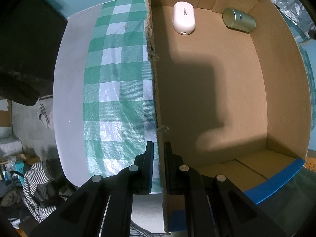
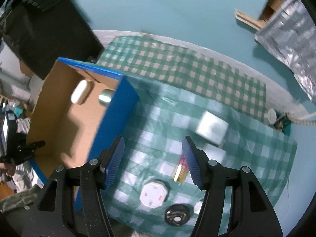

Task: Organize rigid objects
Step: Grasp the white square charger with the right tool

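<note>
- Left gripper (image 1: 159, 154) is clamped on the torn side wall of the cardboard box (image 1: 217, 90), pointing straight down.
- Right gripper (image 2: 153, 158) is held spread and empty above the checked cloth (image 2: 246, 158).
- A white oval case (image 1: 183, 17) and a metal tin (image 1: 239, 19) are seen lying apart at the box's far end.
- Much bare box floor is left nearer.

One legible marking only: grey lettering on the white oval case (image 1: 183, 17) lying on the floor of the cardboard box (image 1: 217, 90), seen upside down from the left wrist view; it looks like "KINYO", though the first letters are uncertain. Print on the small red-and-yellow packet (image 2: 180, 170) is too blurred to read.
</note>
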